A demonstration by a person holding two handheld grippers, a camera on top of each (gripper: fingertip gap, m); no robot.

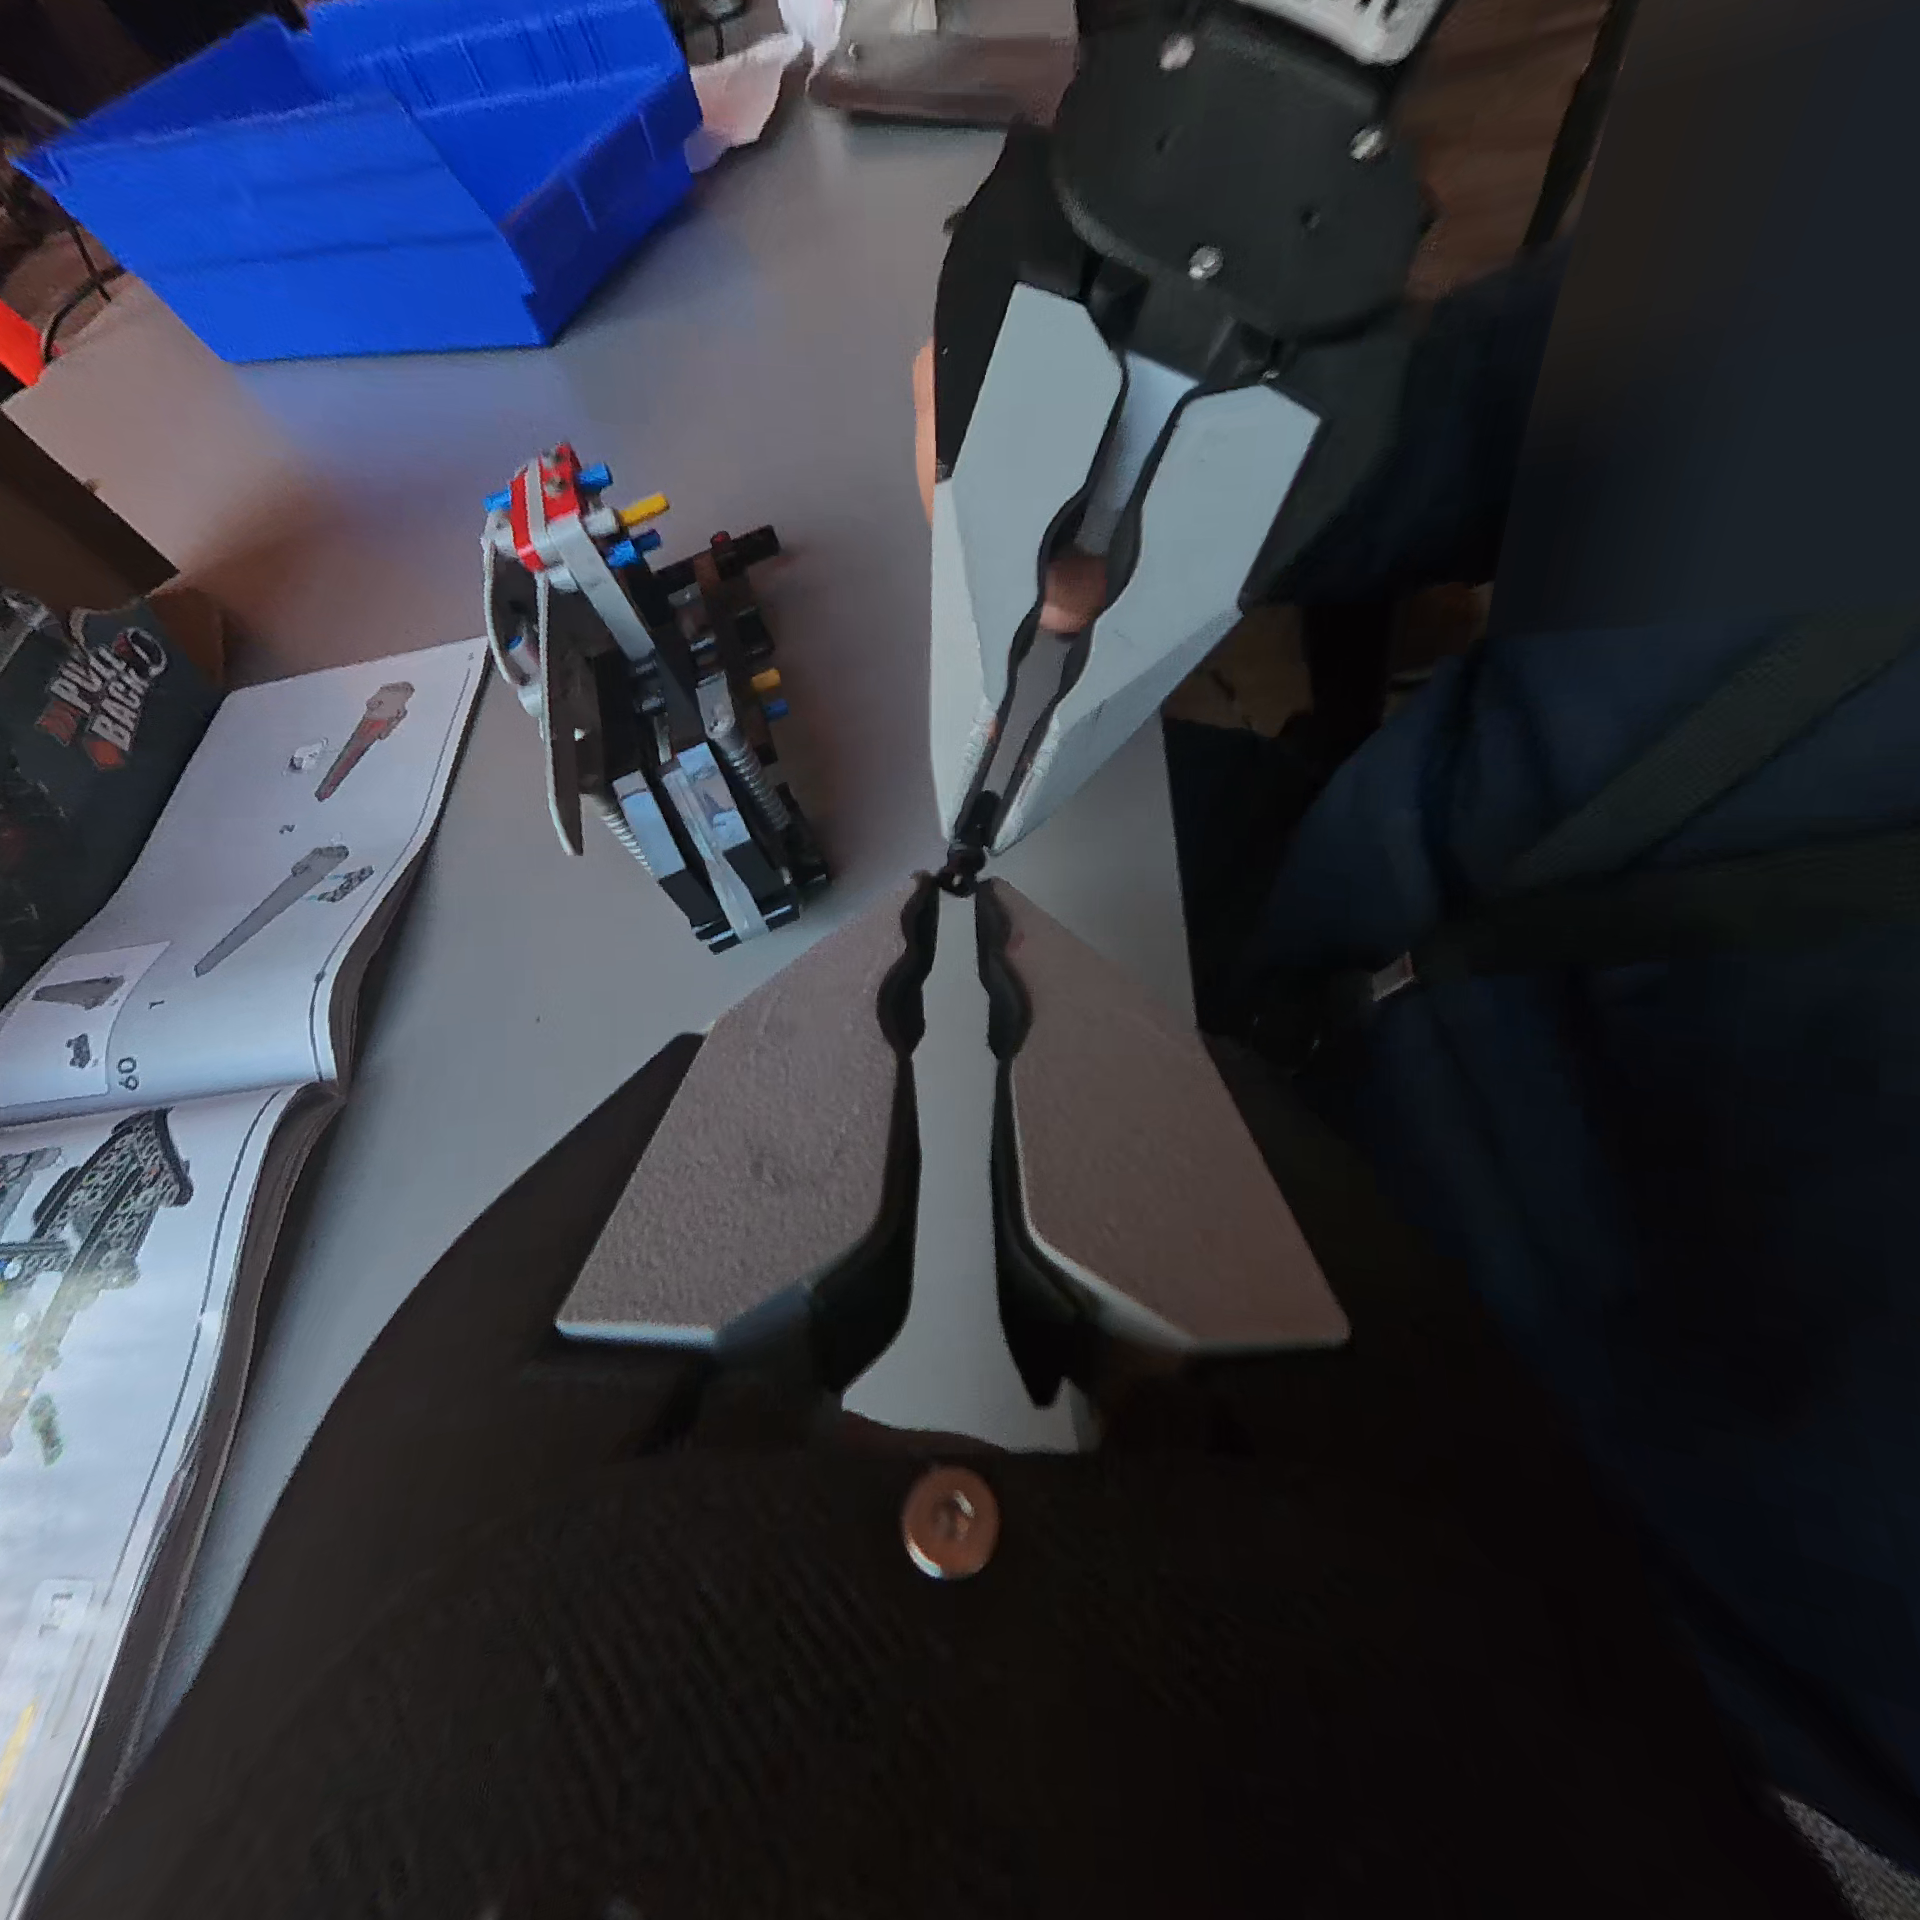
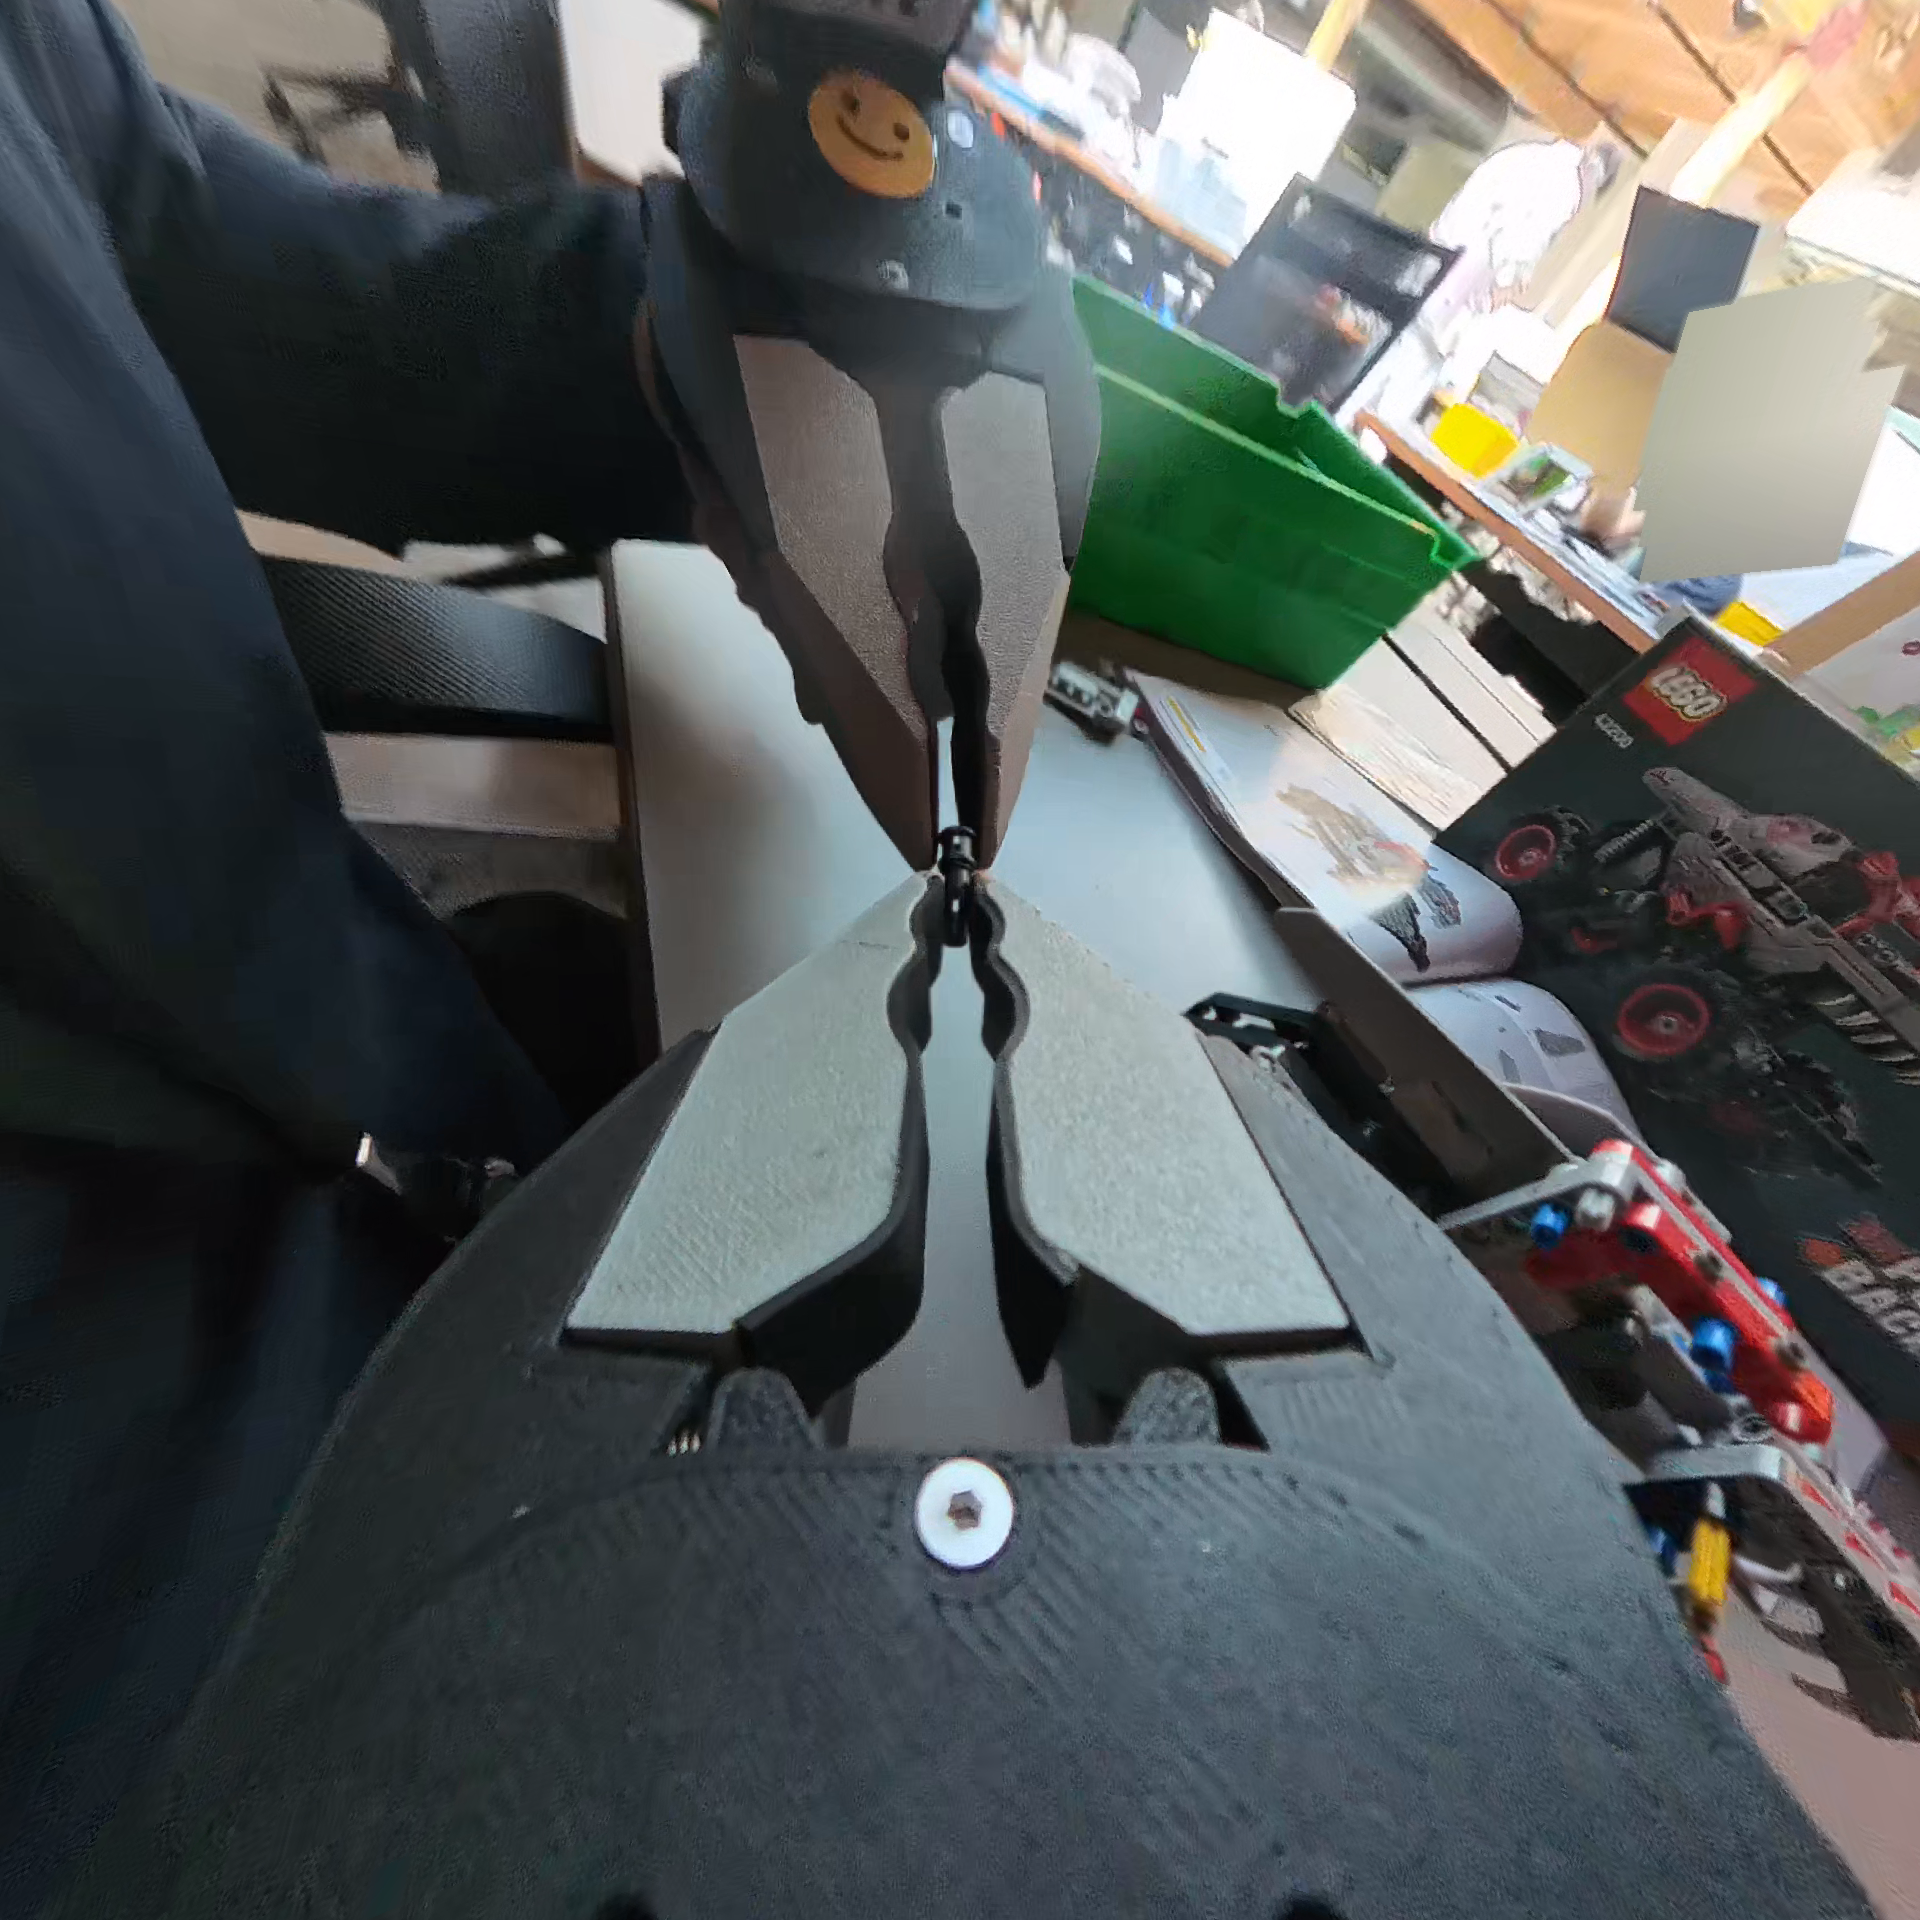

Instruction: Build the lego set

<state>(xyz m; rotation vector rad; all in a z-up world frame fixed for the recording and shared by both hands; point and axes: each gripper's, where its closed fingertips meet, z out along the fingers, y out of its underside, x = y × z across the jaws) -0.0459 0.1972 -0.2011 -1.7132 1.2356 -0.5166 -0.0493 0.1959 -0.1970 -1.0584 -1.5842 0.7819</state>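
A small black Lego pin (image 1: 961,871) hangs in the air between my two grippers, which meet tip to tip above the grey table (image 1: 675,364). My left gripper (image 1: 954,894) is shut on one end of it. My right gripper (image 1: 975,826) comes in from above and is shut on the other end. In the right wrist view the pin (image 2: 954,868) sits between my right gripper (image 2: 951,902) and my left gripper (image 2: 956,836). The part-built Lego model (image 1: 644,707), black and grey with red and blue parts, stands on the table to the left; it also shows in the right wrist view (image 2: 1662,1299).
An open instruction booklet (image 1: 208,883) lies left of the model. A blue bin (image 1: 364,177) stands at the back left, a green bin (image 2: 1226,499) behind the grippers. The Lego box (image 2: 1714,883) leans at the right. A person's dark sleeve (image 2: 260,312) fills the left. Left and right tips are no more than a few centimetres apart.
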